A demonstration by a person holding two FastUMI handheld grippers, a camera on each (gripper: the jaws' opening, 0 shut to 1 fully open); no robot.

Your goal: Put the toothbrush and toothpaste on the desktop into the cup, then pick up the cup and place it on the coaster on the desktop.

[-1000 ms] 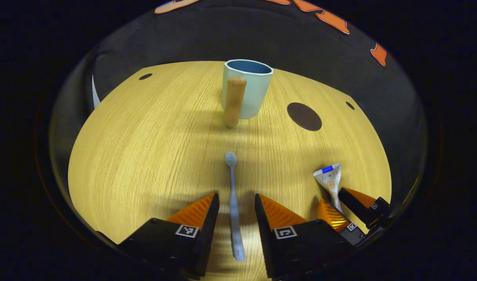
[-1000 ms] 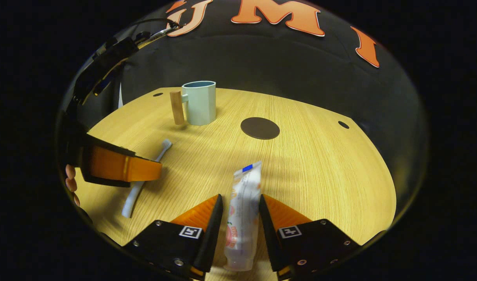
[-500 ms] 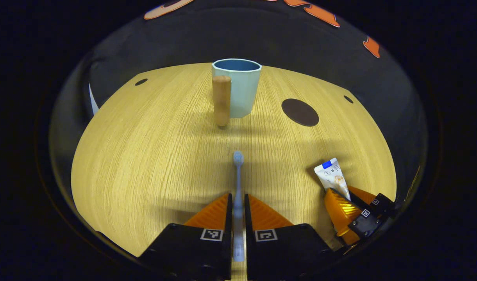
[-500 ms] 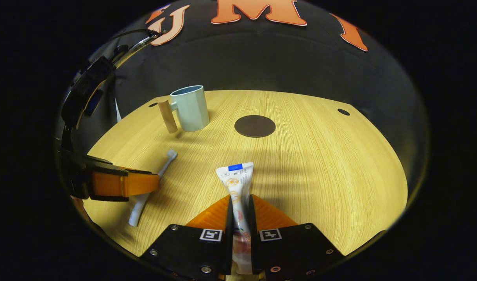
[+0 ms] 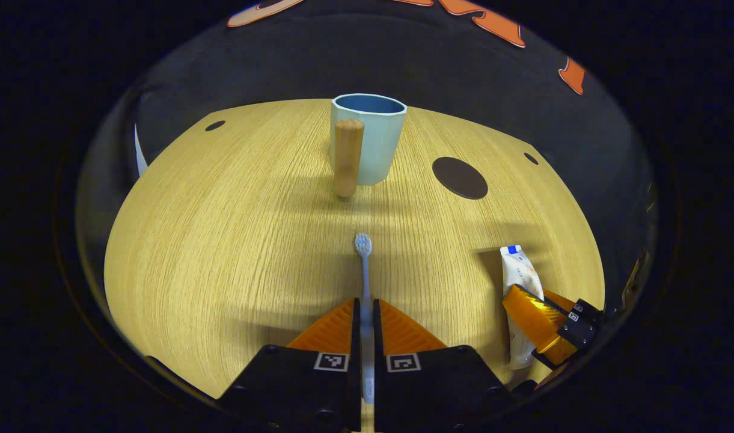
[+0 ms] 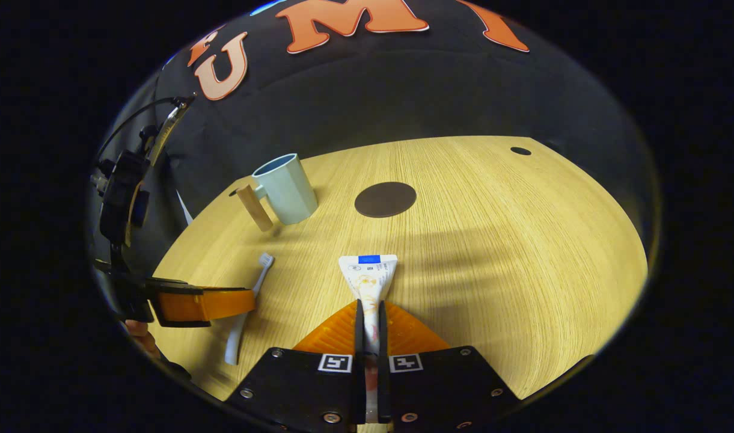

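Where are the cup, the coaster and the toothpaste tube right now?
cup (image 5: 376, 147), left gripper view, on its pale front wall beside the wooden handle.
coaster (image 6: 385, 199), right gripper view, on the middle of the dark disc.
toothpaste tube (image 6: 368, 278), right gripper view, on the flat crimped end ahead of the fingers.

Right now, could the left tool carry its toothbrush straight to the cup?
Probably yes. The left tool is shut on the toothbrush, and bare desktop lies between it and the open cup.
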